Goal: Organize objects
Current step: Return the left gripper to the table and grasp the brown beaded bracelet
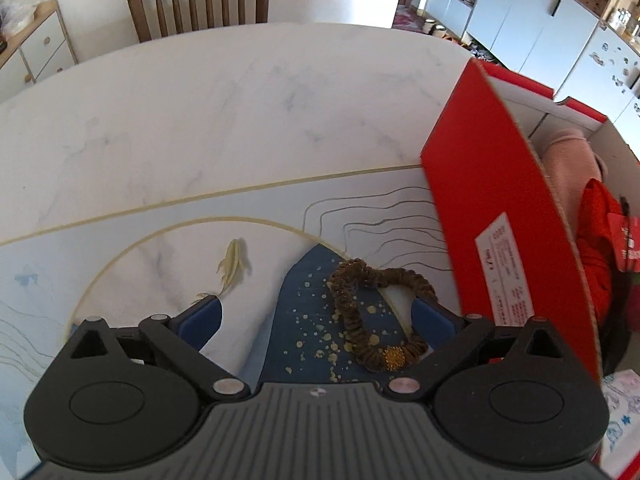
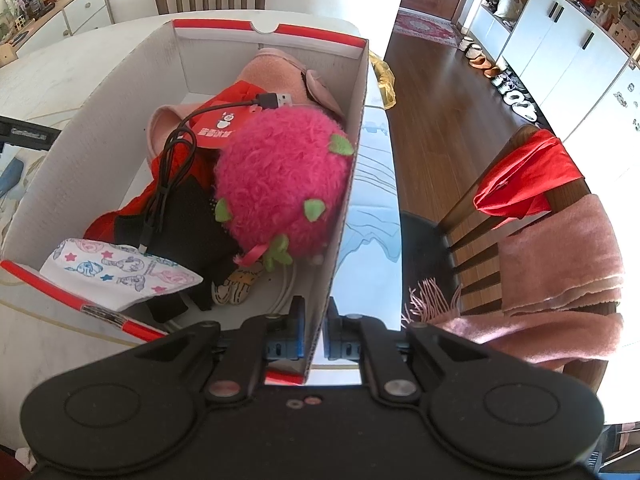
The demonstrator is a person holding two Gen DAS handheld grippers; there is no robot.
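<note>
Left wrist view: left gripper (image 1: pixel 316 312) spread wide over the brown scrunchie (image 1: pixel 376 312), which lies on the tabletop (image 1: pixel 200 120) just beside the red shoebox (image 1: pixel 492 200), likely lined up for a grab. The white label on the box is too small to read. Right gripper (image 2: pixel 314 330) pinches the shoebox wall, probably to steady it. Inside the shoebox: pink strawberry plush (image 2: pixel 280 188), black USB cable (image 2: pixel 176 160), red tag with unreadable Chinese print.

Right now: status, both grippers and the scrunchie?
Left gripper open, straddling brown scrunchie on the table mat. Right gripper shut on red box wall. Box already crowded: pink plush, cable.
</note>
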